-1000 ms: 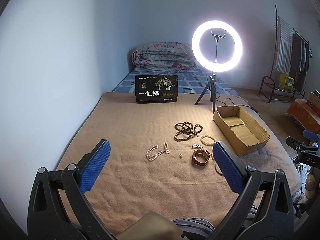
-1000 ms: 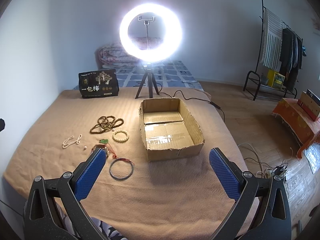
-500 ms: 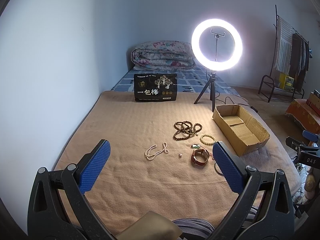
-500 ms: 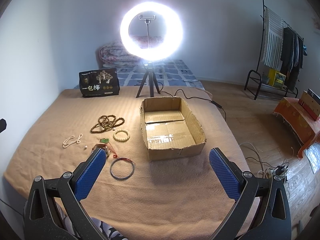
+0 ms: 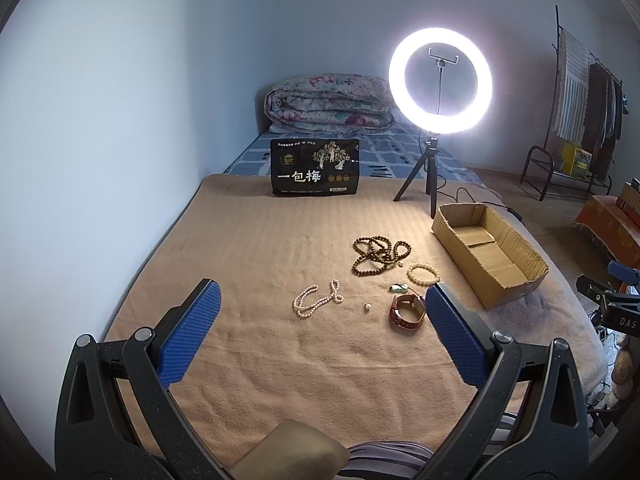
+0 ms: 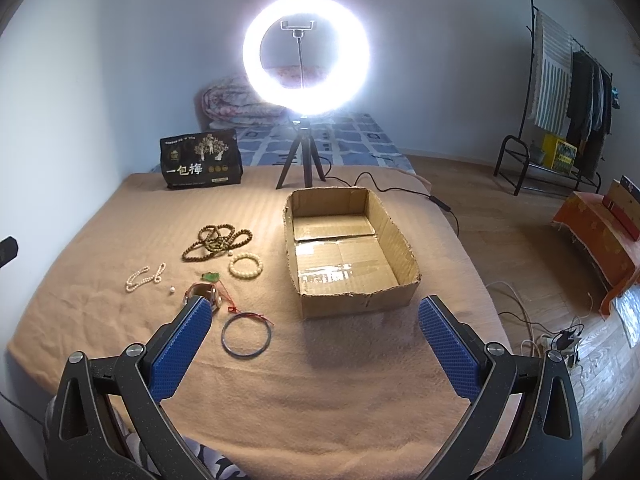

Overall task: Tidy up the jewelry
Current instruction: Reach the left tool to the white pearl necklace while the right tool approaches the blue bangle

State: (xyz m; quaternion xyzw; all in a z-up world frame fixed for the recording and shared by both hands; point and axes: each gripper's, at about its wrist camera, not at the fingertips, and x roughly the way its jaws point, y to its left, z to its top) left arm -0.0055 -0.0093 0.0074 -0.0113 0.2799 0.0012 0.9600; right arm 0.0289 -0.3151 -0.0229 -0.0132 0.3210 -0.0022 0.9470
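Jewelry lies on a tan blanket (image 5: 260,240): a brown bead string (image 5: 380,254) (image 6: 216,242), a cream bead bracelet (image 5: 423,273) (image 6: 246,265), a pearl necklace (image 5: 316,301) (image 6: 144,277), a loose pearl (image 5: 367,307), a green pendant (image 6: 211,277), a brown-strapped watch (image 5: 407,311) and a thin metal bangle (image 6: 246,335). An open, empty cardboard box (image 6: 344,248) (image 5: 486,250) sits to their right. My left gripper (image 5: 320,334) is open and empty, short of the jewelry. My right gripper (image 6: 316,344) is open and empty, before the box.
A lit ring light on a tripod (image 6: 306,52) (image 5: 439,80) stands behind the box, its cable (image 6: 400,190) trailing off the bed. A black snack bag (image 5: 315,167) stands at the back, a folded quilt (image 5: 328,104) behind. A clothes rack (image 6: 560,92) stands far right.
Both views have shifted slightly, the jewelry and box sitting a little farther up the frames. Nothing on the blanket moved, and both grippers stay open.
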